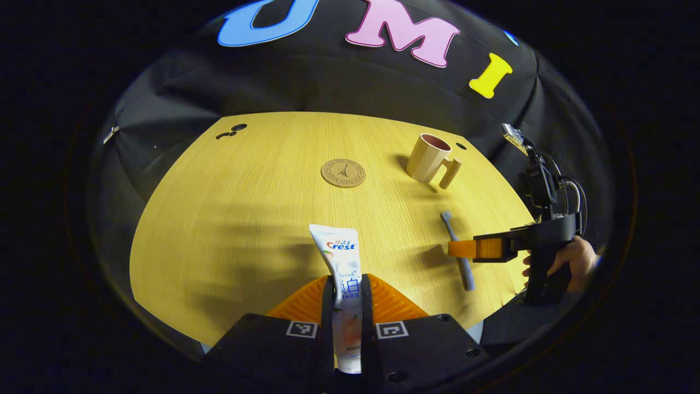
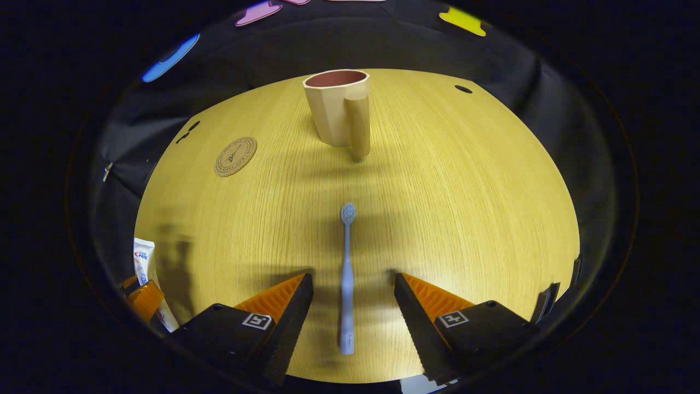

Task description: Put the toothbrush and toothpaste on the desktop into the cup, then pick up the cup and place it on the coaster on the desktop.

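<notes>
So the left claw (image 1: 348, 290) is clamped on the toothpaste (image 1: 343, 284), both fingers squeezing the tube about halfway down its length. The tube points away from the camera toward the middle of the bench (image 1: 229, 219), crimped end farthest out. Can't honestly tell from the left gripper view whether the tube is lifted off the wood or still lying on it, the fisheye flattens everything.

The right claw (image 2: 353, 298) is wide apart, one finger on each side of the toothbrush (image 2: 346, 279) without touching it. The toothbrush lies flat on the bench, bristle head pointing toward the cup (image 2: 338, 106), handle end near the bench's front edge between the fingers. In the left gripper view you can see that same right claw (image 1: 465, 248) from the side, hanging right over the toothbrush (image 1: 458, 249), with a hand (image 1: 571, 262) wrapped around its grip at the right edge.

The cup (image 1: 431, 158) stands upright toward the far right part of the bench, with a chunky handle sticking out the side; in the right gripper view the handle faces the camera. The coaster (image 1: 343, 173), a round cork-looking disc, lies flat to the cup's left, well apart from it. In the right gripper view the toothpaste (image 2: 143, 257) and left claw (image 2: 143, 298) peek in at the lower left edge.
</notes>
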### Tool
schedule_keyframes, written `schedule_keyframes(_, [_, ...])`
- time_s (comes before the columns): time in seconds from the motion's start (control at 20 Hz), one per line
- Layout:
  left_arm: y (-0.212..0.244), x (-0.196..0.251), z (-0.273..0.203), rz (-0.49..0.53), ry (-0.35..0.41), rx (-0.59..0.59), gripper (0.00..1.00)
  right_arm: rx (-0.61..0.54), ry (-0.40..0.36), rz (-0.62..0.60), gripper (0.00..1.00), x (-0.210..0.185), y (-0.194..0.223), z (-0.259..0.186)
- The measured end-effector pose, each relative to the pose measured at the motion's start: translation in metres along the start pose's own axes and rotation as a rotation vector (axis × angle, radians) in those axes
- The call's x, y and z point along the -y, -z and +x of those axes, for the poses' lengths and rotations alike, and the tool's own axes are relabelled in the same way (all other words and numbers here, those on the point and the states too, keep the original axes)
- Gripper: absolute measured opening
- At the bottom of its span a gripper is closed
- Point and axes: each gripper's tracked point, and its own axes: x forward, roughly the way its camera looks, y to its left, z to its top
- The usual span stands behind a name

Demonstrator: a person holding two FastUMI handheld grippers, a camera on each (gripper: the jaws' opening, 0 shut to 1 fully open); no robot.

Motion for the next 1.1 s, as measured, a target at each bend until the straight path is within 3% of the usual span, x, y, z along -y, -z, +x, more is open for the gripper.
schedule_keyframes(0.4, [0.004,-0.004,-0.003,0.046,0.021,0.002,0.24,-0.035,0.039,-0.061,0.88,0.002,0.005,0.006])
schedule_keyframes(0.45, [0.006,-0.006,-0.003,0.043,0.019,-0.003,0.24,-0.041,0.043,-0.052,0.92,0.003,0.004,0.007])
schedule_keyframes(0.5, [0.008,-0.008,-0.002,0.036,0.018,-0.008,0.24,-0.044,0.046,-0.042,0.80,0.004,0.002,0.008])
schedule_keyframes(0.55, [0.010,-0.008,-0.002,0.030,0.020,-0.012,0.29,-0.047,0.051,-0.025,0.55,0.005,0.002,0.006])
schedule_keyframes(0.6, [0.010,-0.009,-0.002,0.026,0.020,-0.013,0.24,-0.055,0.054,-0.022,0.54,0.005,0.003,0.009])
schedule_keyframes(0.65, [0.011,-0.011,-0.001,0.025,0.020,-0.014,0.25,-0.052,0.057,-0.023,0.46,0.007,-0.001,0.009])
schedule_keyframes(0.75, [0.010,-0.010,-0.002,0.008,0.022,-0.018,0.24,-0.049,0.057,-0.014,0.13,0.006,-0.001,0.008])
schedule_keyframes(0.95, [0.006,-0.010,0.002,0.004,0.018,-0.019,0.24,-0.038,-0.040,-0.097,0.07,0.000,0.000,0.006])
schedule_keyframes(1.1, [0.005,-0.006,0.009,-0.006,0.017,-0.031,0.24,-0.027,-0.069,-0.113,0.07,0.000,0.000,0.006])
